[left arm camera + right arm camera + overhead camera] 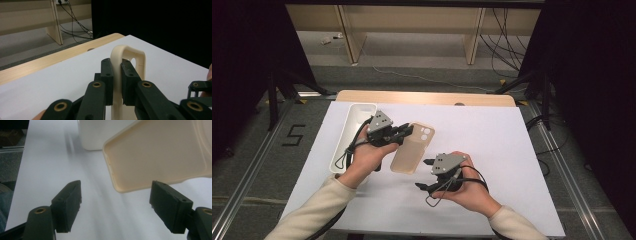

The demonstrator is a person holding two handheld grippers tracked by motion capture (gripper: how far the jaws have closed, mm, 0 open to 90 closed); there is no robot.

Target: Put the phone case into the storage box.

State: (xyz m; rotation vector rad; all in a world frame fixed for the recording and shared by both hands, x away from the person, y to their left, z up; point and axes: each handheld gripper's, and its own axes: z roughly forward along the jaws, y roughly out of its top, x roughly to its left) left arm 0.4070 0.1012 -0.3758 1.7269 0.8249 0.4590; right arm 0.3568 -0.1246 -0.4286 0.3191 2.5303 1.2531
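Observation:
A beige phone case [413, 147] is held tilted above the white table, its camera cutout at the far end. My left gripper [406, 132] is shut on the case's left edge; in the left gripper view the case [130, 58] rises between the two black pads [107, 75]. My right gripper [424, 175] stands open to the right of the case and nearer the person, with nothing between its fingers. In the right gripper view the case's hollow inside [155, 157] lies just beyond the open jaws, apart from them.
A long white tray [348, 135] lies at the left of the white table sheet [492, 150], also seen as the tray's white end [100, 132] in the right gripper view. A wooden table edge [427, 97] runs along the back. Cables trail on the floor beyond.

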